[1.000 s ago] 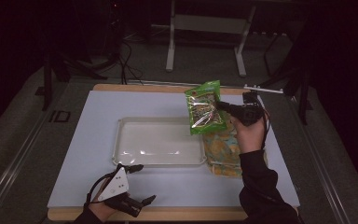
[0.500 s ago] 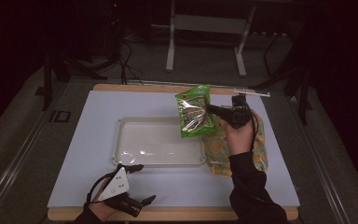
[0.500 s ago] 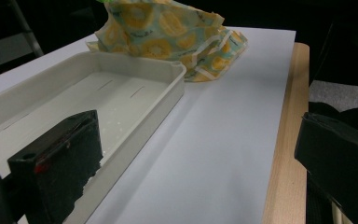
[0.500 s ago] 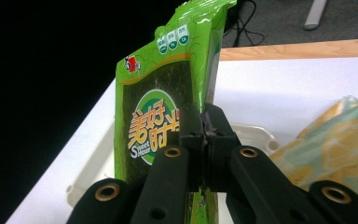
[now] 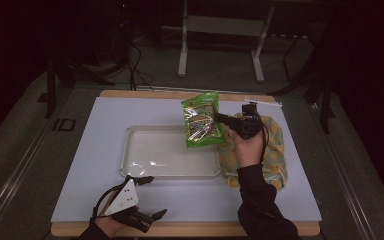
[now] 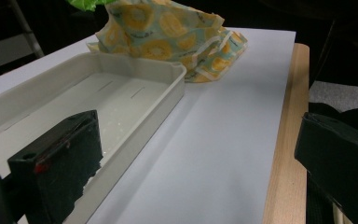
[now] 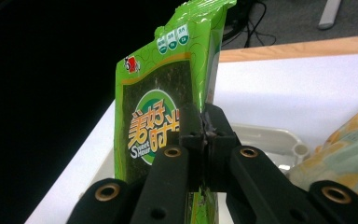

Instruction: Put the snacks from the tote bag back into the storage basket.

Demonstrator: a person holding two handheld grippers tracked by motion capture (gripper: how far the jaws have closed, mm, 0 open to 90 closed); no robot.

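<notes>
Right gripper (image 5: 219, 119) clamps green foil snack packet (image 5: 200, 120) above cream plastic tray (image 5: 135, 152), 2 o'clock corner. Left gripper (image 5: 150, 197) wide, empty, 7 o'clock. White mat on wooden table (image 5: 130, 94); dark room. Packet label: "Sweet Hour".

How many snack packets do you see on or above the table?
2: a green seaweed packet held above the white tray by the right gripper; a yellow patterned packet lies right of the tray. None seems hidden.

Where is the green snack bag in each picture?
High view: green bag right of middle, over the tray's right end, pinched by the right gripper.
Left gripper view: a green scrap at the top edge.
Right gripper view: centre-left, between the shut jaws.
Shared landmark: the tray.
</notes>
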